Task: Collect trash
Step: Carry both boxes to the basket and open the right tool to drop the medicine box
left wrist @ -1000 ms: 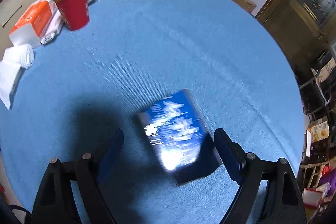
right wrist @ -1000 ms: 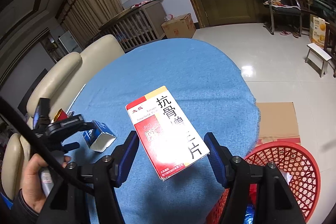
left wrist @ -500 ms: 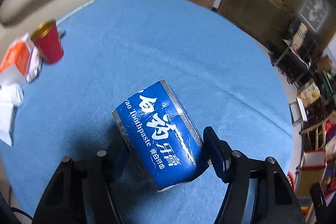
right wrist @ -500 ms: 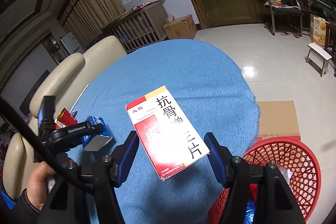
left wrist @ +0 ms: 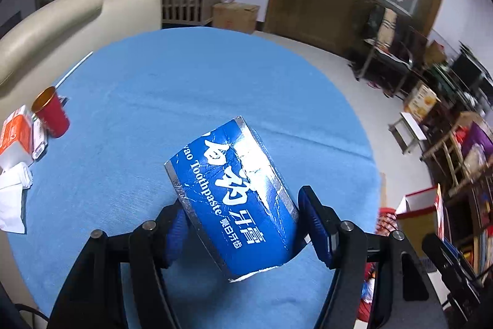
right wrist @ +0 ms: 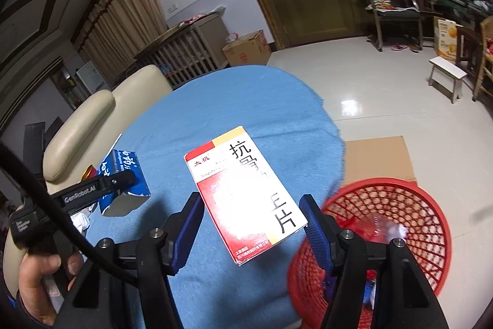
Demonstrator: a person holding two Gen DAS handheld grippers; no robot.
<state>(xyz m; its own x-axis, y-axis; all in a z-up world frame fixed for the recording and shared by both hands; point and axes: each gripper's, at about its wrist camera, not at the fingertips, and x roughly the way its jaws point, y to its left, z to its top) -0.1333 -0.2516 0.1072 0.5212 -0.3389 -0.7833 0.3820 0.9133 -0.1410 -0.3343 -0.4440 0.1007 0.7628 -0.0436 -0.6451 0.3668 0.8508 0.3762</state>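
My left gripper [left wrist: 243, 215] is shut on a torn blue toothpaste box [left wrist: 231, 193], held tilted above the round blue table [left wrist: 185, 88]. The right wrist view shows that gripper [right wrist: 114, 184] at the left with the blue box [right wrist: 123, 171] in its fingers. My right gripper [right wrist: 251, 205] is shut on a red and white medicine box [right wrist: 243, 190], held over the table's near edge. A red mesh basket [right wrist: 400, 215] stands on the floor just right of it, with some trash at its bottom. Part of the basket [left wrist: 385, 215] shows past the table edge.
A red cup [left wrist: 50, 113], an orange and white box [left wrist: 15, 134] and white tissue [left wrist: 12, 193] sit at the table's left edge. A cream sofa [left wrist: 61, 17] curves behind. Flat cardboard [right wrist: 379, 156] lies under the basket. A person's hand [right wrist: 34, 276] grips the left handle.
My left gripper closed on the blue toothpaste box, lifted it off the table and rolled. My right gripper drifted toward the red basket with the medicine box still held.
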